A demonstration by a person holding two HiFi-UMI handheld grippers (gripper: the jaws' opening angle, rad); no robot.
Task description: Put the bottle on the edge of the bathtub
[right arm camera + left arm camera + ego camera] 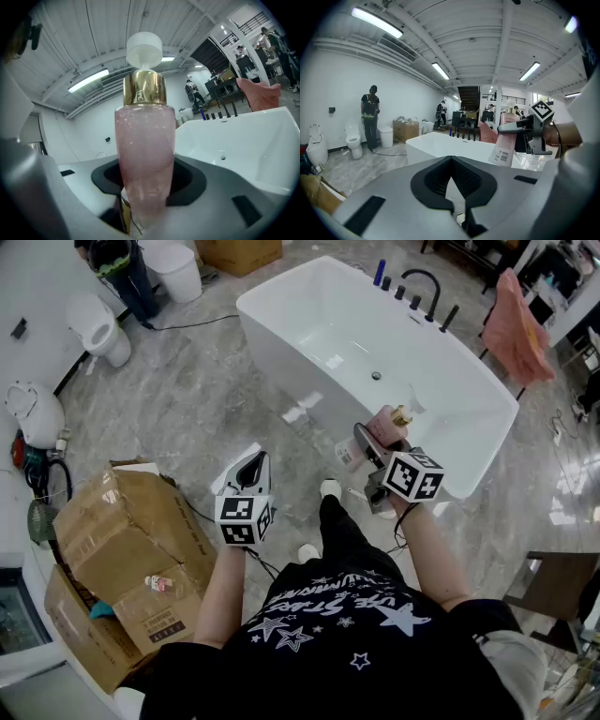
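We stood on a grey marble floor (187,399) at the near end of a white freestanding bathtub (337,334), which ran away from us toward a black tap set (424,285) on its far rim. A crumpled brown cardboard box (122,540) lay at our near left. A white toilet (98,329) sat by the far left wall, and a salmon-pink towel (520,329) hung at far right, beyond the tub.

Our left gripper (251,470) hung idle over the floor, left of the tub, its jaws brought together with nothing between them. Our right gripper (377,451) was clamped on the lower body of a pink glittery pump bottle with a gold collar and white cap (145,150), which rose roughly upright out of the jaws.

From the head view, the bottle (386,426) sat at the near end of the tub, about over its rim. We could not tell whether its base touched the rim, because the gripper covered that spot.

By our reading, the pick-up and the carry were done and the placing was not. What remained was to lower the base onto the flat of the rim, let go, and draw the jaws back without tipping it. The rim looked narrow and glossy, so a tall bottle would likely need to go down squarely.
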